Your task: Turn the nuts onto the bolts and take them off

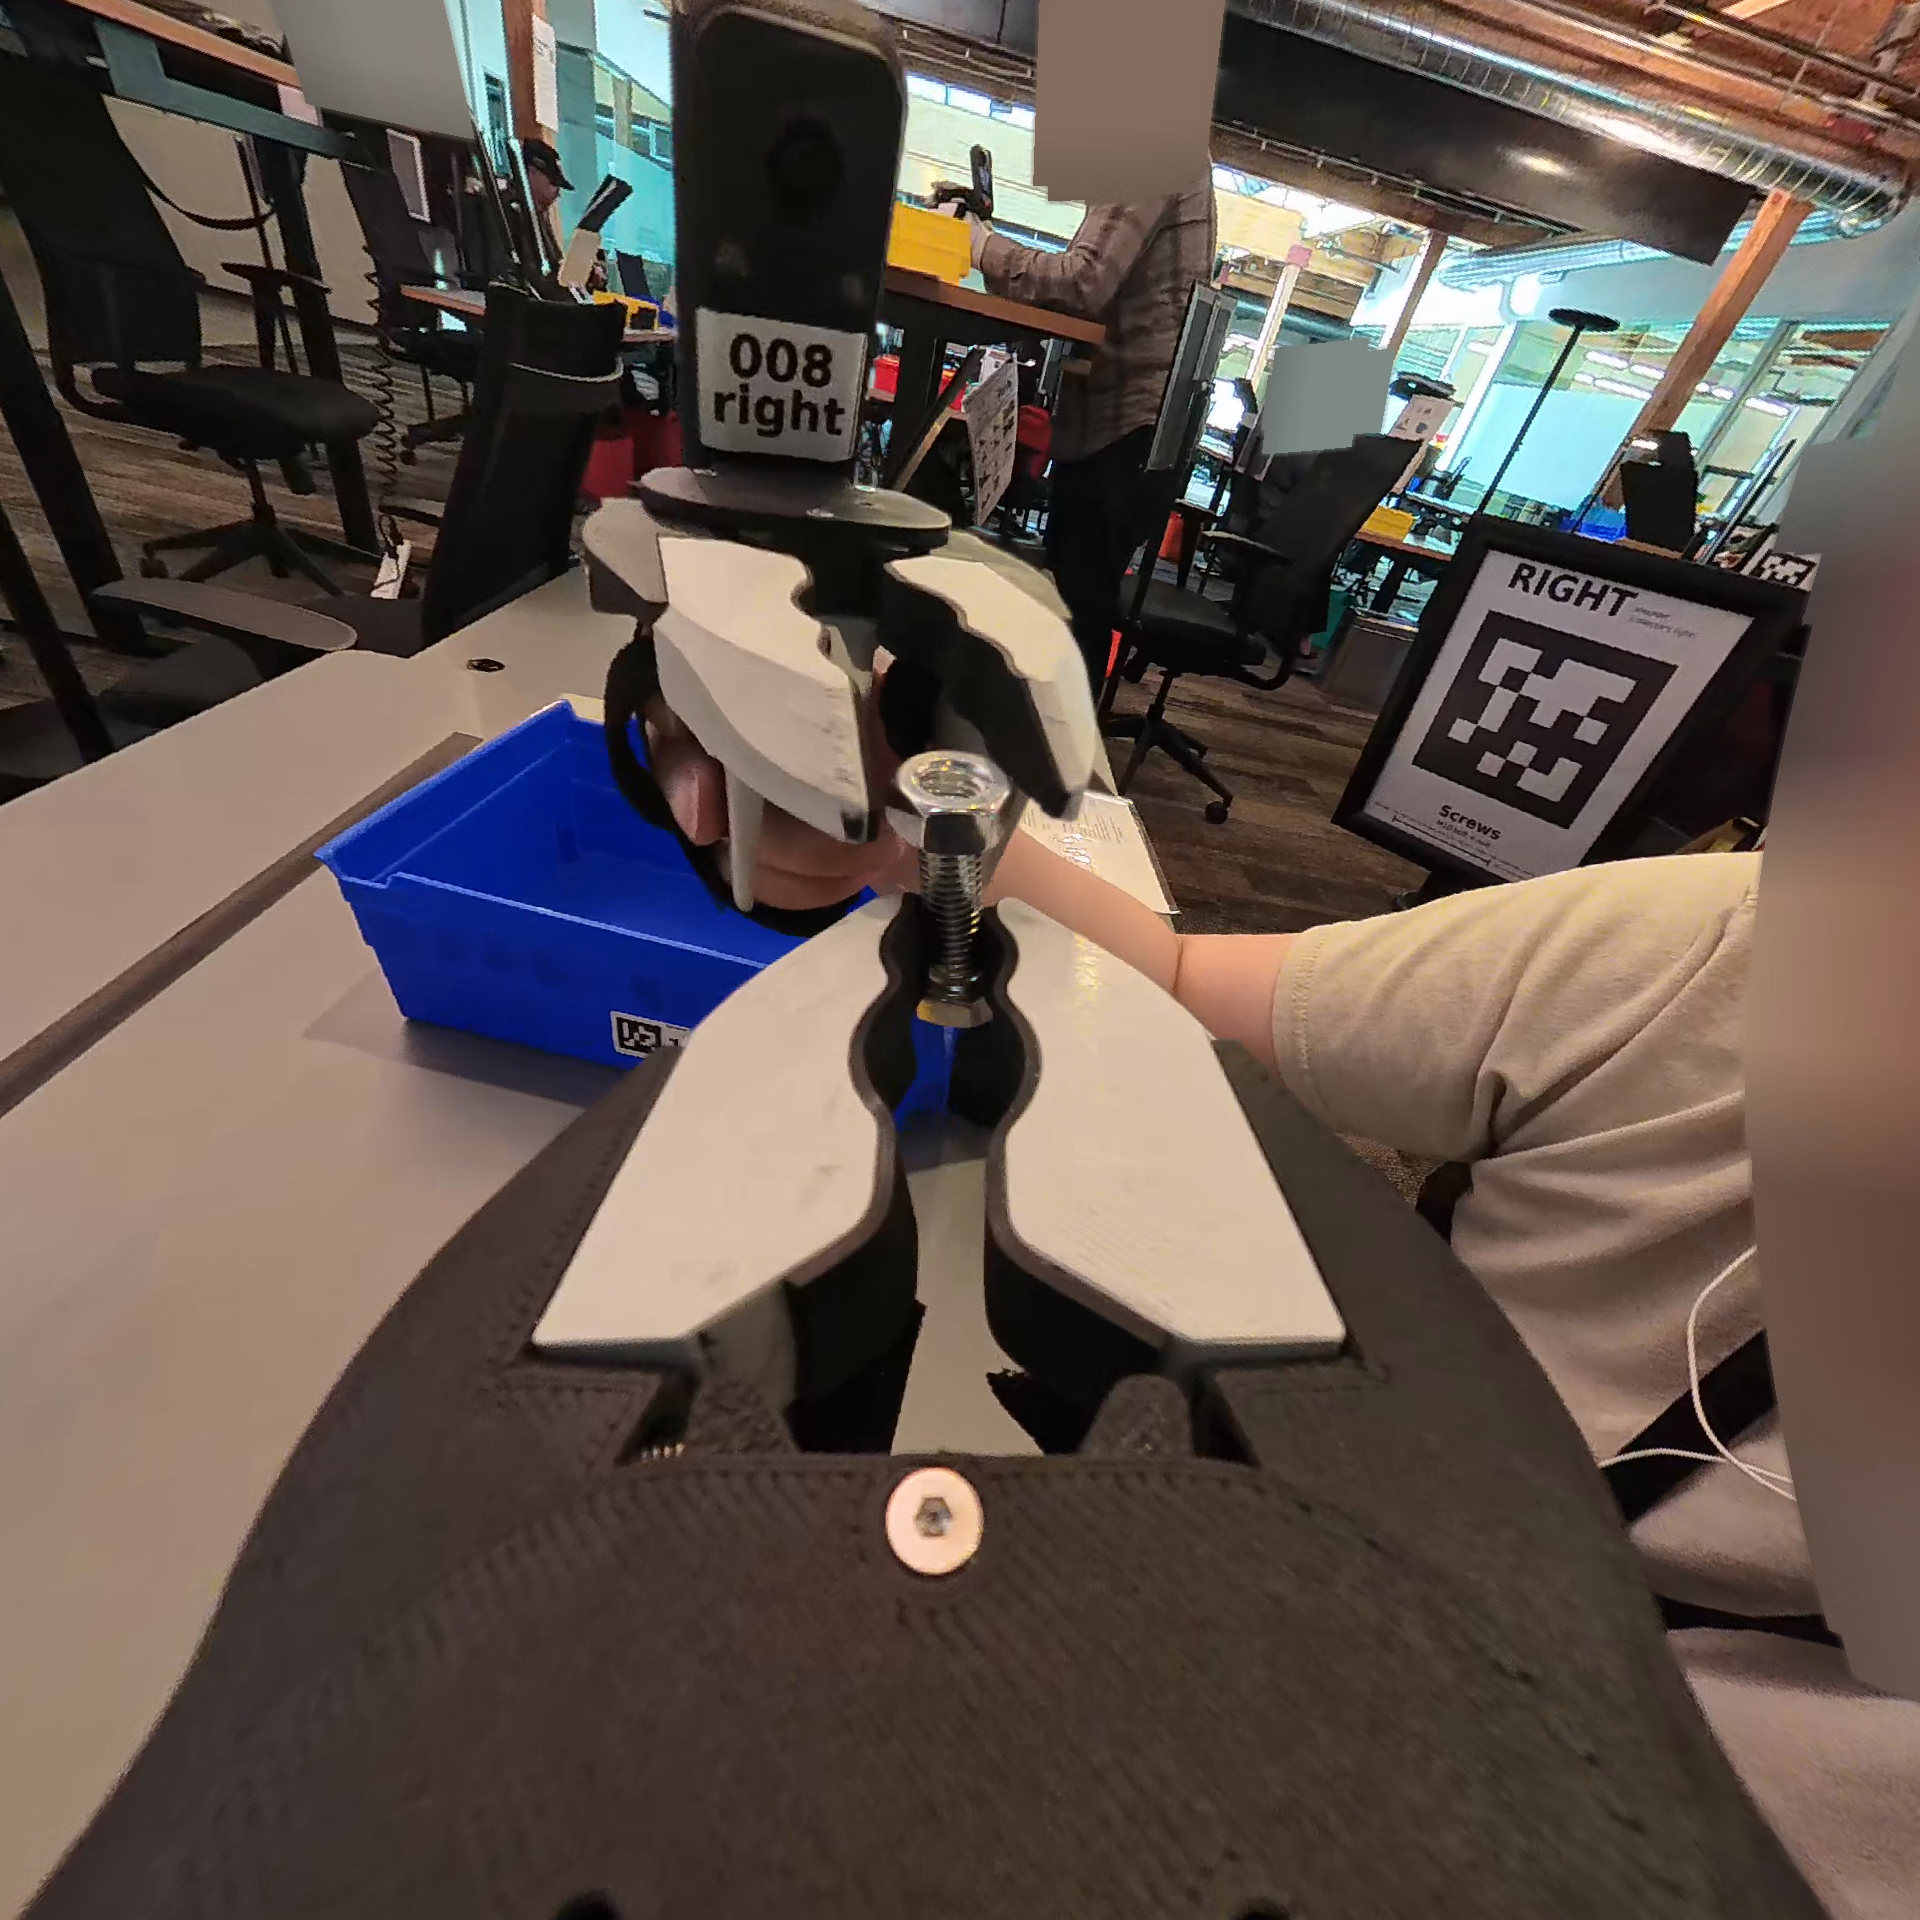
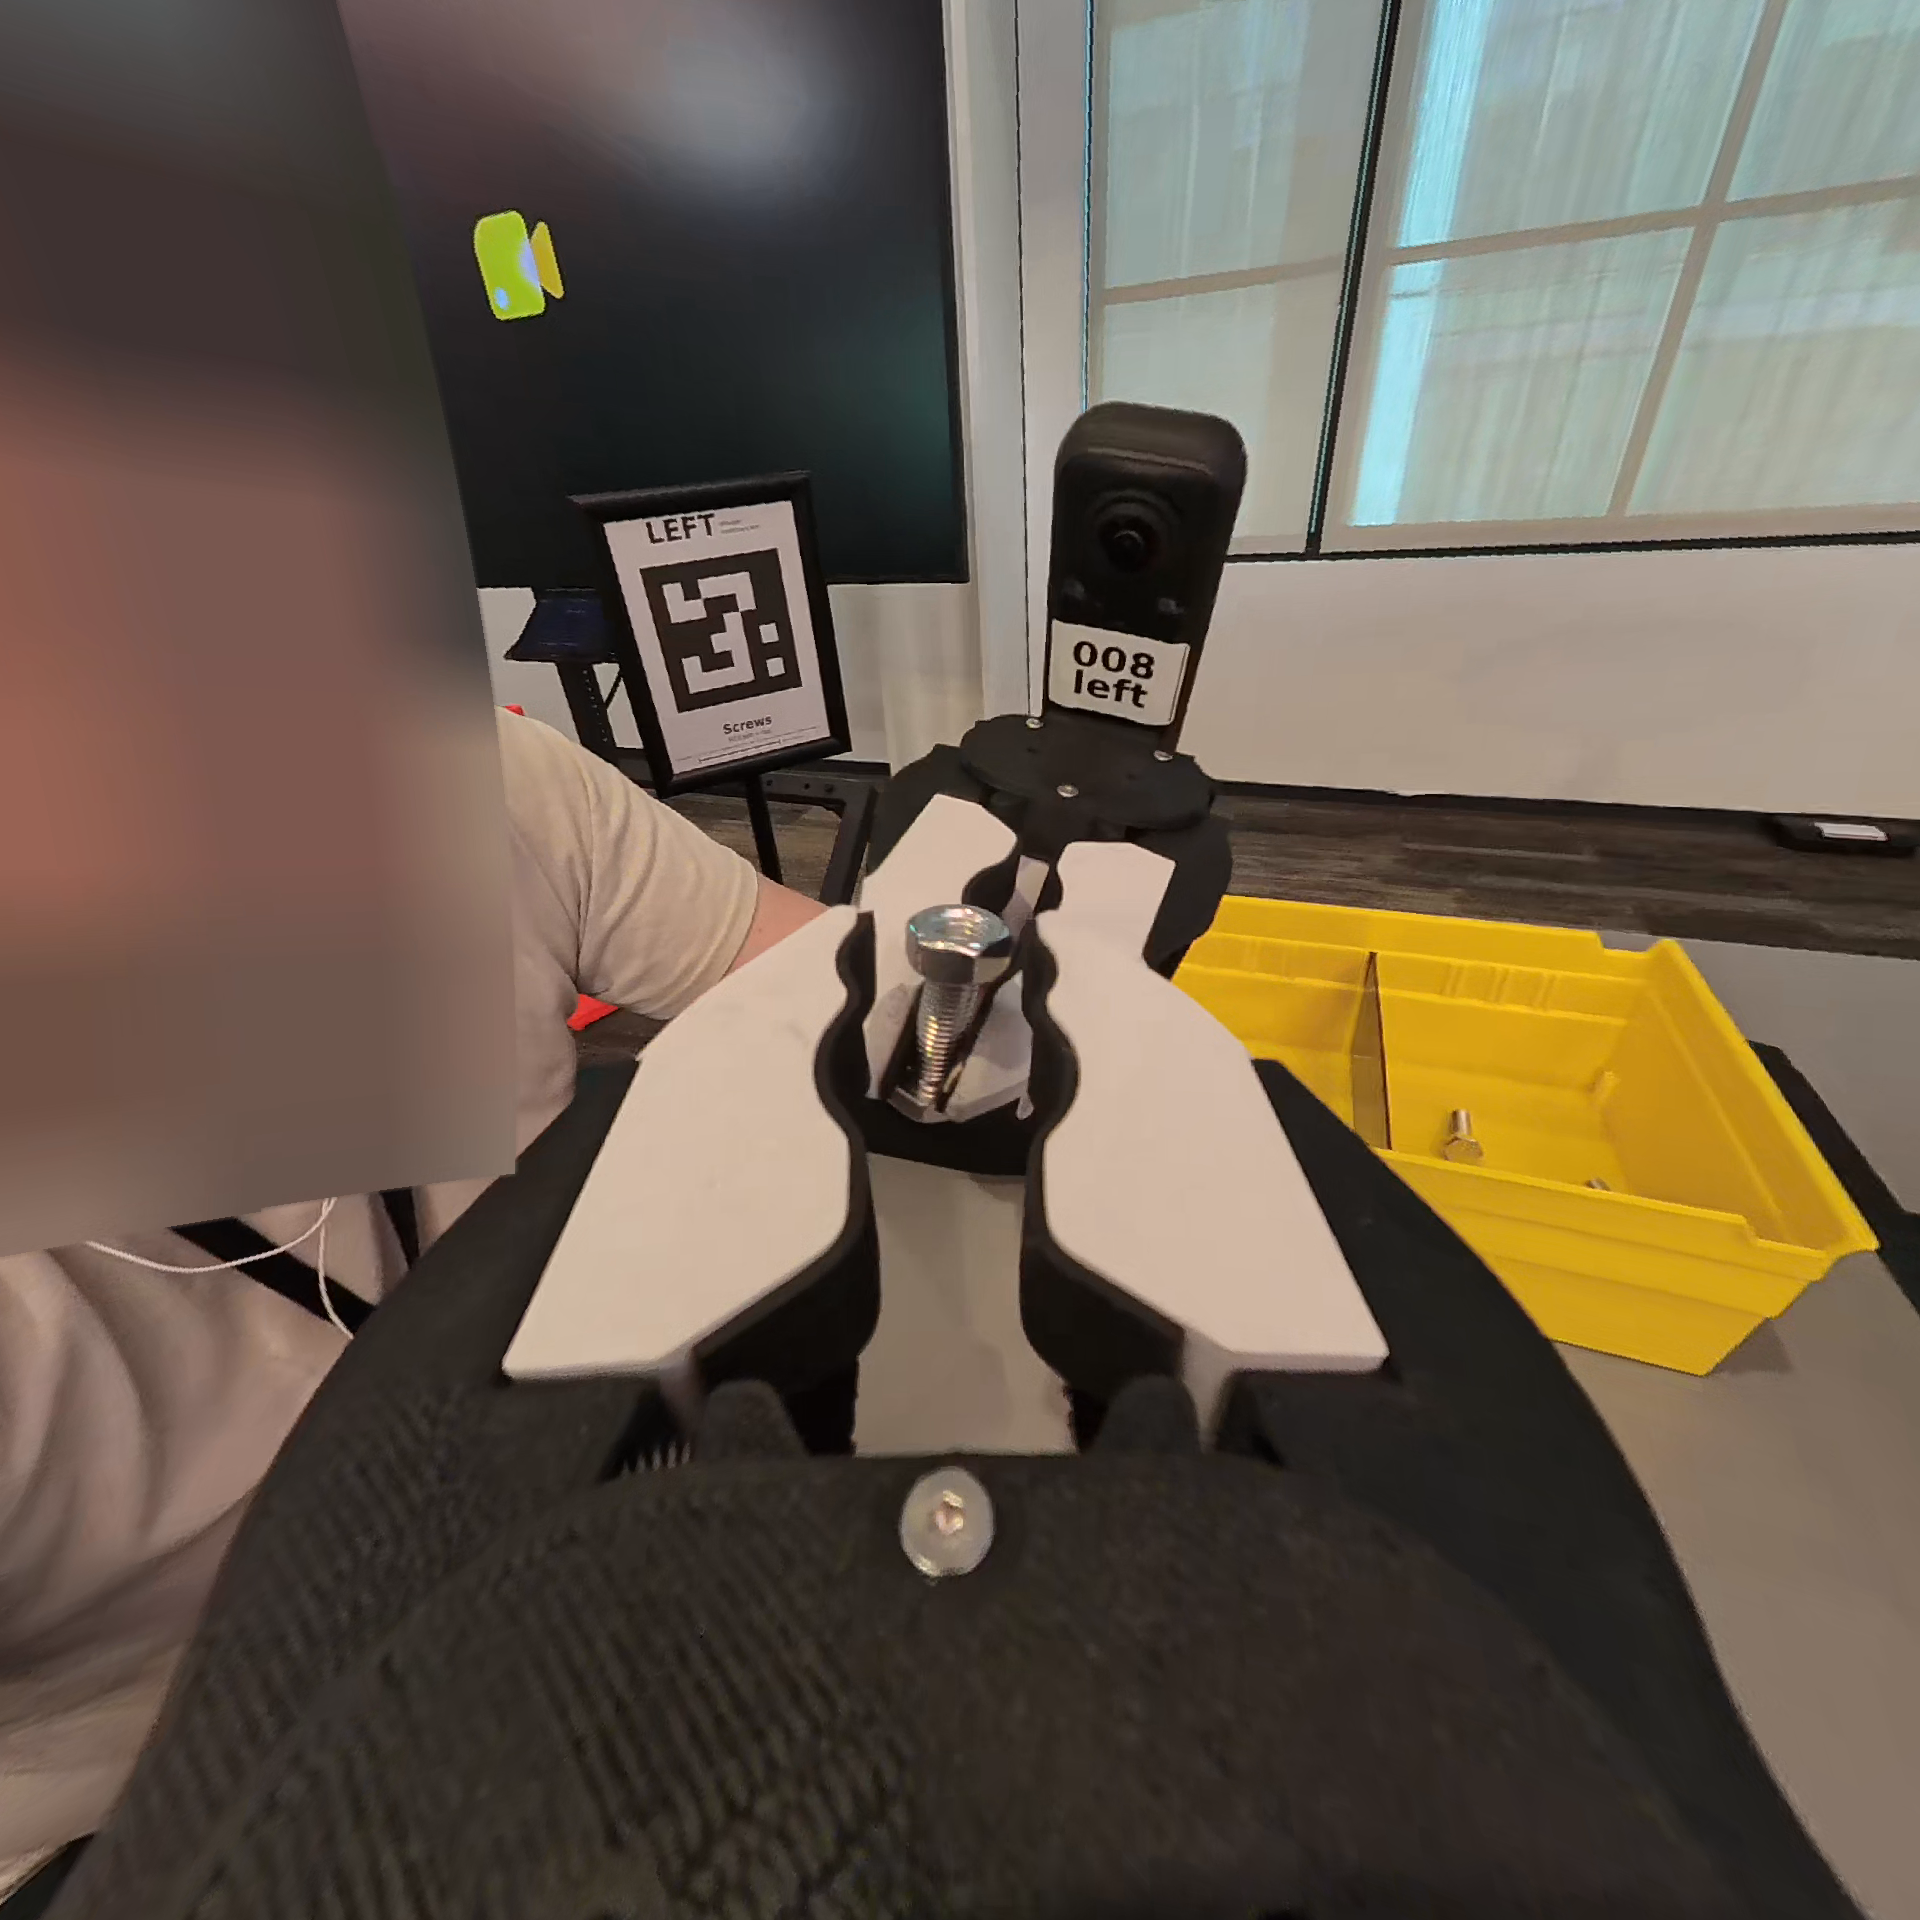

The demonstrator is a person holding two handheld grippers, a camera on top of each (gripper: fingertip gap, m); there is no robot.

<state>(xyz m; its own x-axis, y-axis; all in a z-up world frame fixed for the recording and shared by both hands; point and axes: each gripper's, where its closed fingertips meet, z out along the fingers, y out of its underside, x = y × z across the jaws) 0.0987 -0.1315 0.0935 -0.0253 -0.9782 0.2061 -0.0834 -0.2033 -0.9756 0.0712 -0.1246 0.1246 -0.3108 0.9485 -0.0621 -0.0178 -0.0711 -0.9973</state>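
From the left wrist view, the main risk is the thread. The bolt [image 1: 951,925] stands nearly upright with the nut [image 1: 951,805] at its far end. If the two hand-held grippers drift out of line while the nut turns, it could bind or cross-thread. The left hand-held gripper [image 1: 951,935] is nearly closed. Its fingertips pinch the lower shaft just above the bolt head, which sits in the scalloped gap behind the tips. That grip is short, so the bolt could twist with the nut instead of staying put. The right hand-held gripper [image 1: 956,805] comes in from the far side, its two fingers pressed against the nut's sides. All this hangs in the air above the table [image 1: 156,1143], near a blue bin [image 1: 540,883].

From the right wrist view, the danger is a drop. The nut lies in the wide notch between the right hand-held gripper's fingers, which are parted only narrowly. If it comes off the thread under a loose hold, it could fall to the table. The bolt head points away, held in the left hand-held gripper's tips. A yellow bin [image 2: 1507,1288] to the right holds a spare bolt [image 2: 1458,1135].
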